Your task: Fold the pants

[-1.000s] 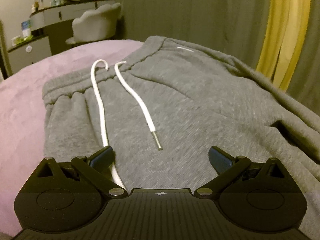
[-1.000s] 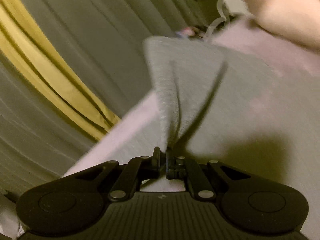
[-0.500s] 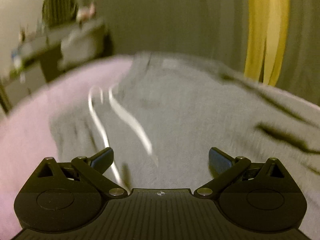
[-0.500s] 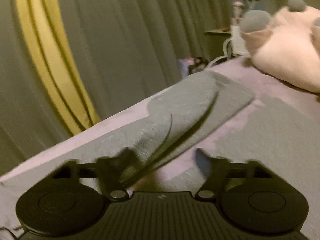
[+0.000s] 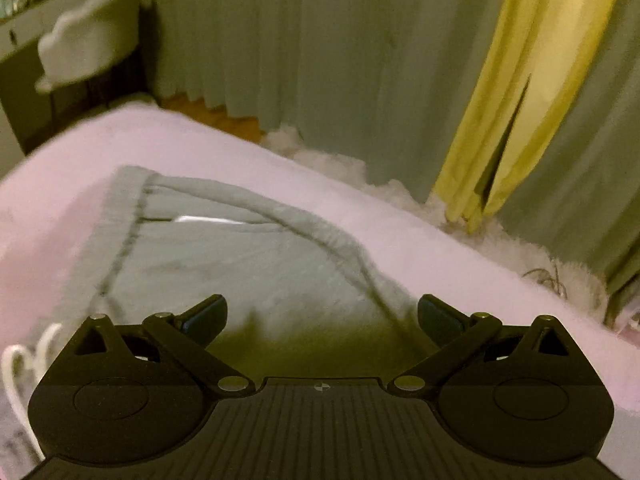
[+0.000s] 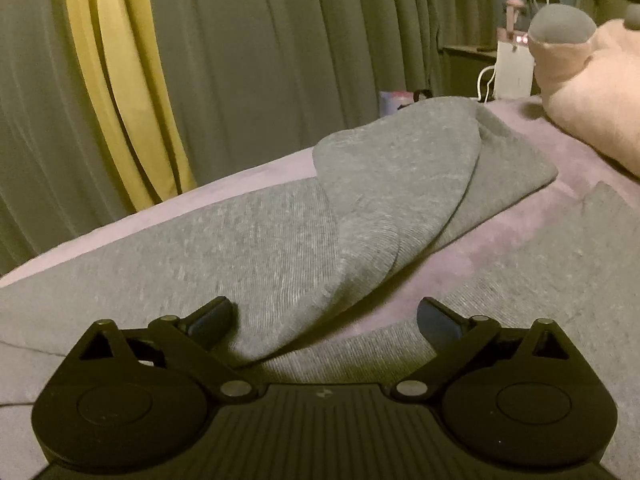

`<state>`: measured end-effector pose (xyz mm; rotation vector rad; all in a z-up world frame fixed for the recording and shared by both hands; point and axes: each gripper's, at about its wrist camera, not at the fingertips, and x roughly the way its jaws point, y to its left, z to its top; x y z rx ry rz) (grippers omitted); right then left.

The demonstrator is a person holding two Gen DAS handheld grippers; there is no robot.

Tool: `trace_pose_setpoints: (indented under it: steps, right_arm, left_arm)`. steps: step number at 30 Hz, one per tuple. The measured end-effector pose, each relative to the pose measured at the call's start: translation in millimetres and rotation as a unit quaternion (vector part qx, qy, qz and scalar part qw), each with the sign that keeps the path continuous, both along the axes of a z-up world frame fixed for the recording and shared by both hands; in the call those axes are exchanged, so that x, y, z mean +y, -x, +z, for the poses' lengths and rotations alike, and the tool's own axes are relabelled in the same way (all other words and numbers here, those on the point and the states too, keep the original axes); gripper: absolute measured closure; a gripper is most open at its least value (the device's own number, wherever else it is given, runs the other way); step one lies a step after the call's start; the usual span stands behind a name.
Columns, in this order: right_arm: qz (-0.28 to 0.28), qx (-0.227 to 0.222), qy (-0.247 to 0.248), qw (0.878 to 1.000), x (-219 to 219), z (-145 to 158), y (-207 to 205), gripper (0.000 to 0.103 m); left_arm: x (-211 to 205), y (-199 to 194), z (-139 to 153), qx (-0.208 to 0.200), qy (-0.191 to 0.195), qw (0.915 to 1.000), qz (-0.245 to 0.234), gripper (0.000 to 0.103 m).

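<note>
Both the left tongs (image 5: 322, 318) and right tongs (image 6: 325, 320) gape empty over the pants (image 6: 248, 240); next, pinch the waistband (image 5: 280, 210) corner at frame centre cleanly, both layers.

The left gripper (image 5: 322, 316) hangs over the grey pants (image 5: 248, 264) with its fingers spread wide and nothing between them. The pants lie on a pink bedspread (image 5: 460, 264), waistband corner toward the far edge. A white drawstring (image 5: 18, 364) loops at lower left. Behind stand grey curtains (image 5: 320, 60) and a yellow curtain (image 5: 532, 88).
</note>
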<state>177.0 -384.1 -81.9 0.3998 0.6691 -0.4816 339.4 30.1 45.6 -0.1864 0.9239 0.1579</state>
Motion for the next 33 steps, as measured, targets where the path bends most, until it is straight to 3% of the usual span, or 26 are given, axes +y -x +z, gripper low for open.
trace_pose_setpoints:
  steps: [4,6,8,11,15,17,18,20,27,33]
  right_arm:
    - [0.010,-0.015,0.014,1.000,3.3,-2.2,3.0,0.004]
    - [0.008,-0.018,0.015,1.000,8.4,0.7,5.4,0.004]
    - [0.002,-0.024,0.012,1.000,9.4,3.0,7.0,0.004]
    - [-0.011,-0.036,0.002,0.999,8.2,3.6,10.2,0.005]
    - [-0.027,-0.043,0.008,0.999,7.6,2.4,12.2,0.015]
    - [-0.033,-0.051,0.004,0.998,4.7,2.4,14.4,0.028]
    - [-0.036,-0.057,0.001,0.998,1.6,2.9,15.1,0.035]
    - [-0.042,-0.067,-0.002,0.997,1.8,6.4,18.5,0.076]
    - [-0.074,-0.108,-0.080,0.988,-19.5,7.5,31.0,0.091]
    - [-0.089,-0.141,-0.079,0.983,-27.4,25.6,49.0,0.097]
  left_arm:
    - [-10.2,-35.4,-24.1,0.034,0.020,0.9992,0.005,0.000]
    - [-14.3,-47.1,-34.0,0.038,0.020,0.9990,0.011,0.005]
    - [-16.9,-58.1,-40.8,0.050,0.021,0.9984,0.017,0.027]
    - [-13.1,-70.7,-49.6,0.069,0.029,0.9966,0.034,0.036]
    - [-7.4,-75.5,-50.4,0.068,0.034,0.9960,0.047,0.055]
    - [-1.7,-71.1,-47.9,0.070,0.027,0.9959,0.050,0.082]
    - [0.8,-70.2,-47.7,0.072,0.027,0.9958,0.050,0.085]
    - [10.8,-58.2,-41.2,0.061,0.052,0.9956,0.049,0.089]
    - [21.5,-6.0,2.6,-0.001,0.065,0.9976,0.025,0.091]
    - [38.1,79.6,42.6,-0.050,0.083,0.9953,-0.003,0.091]
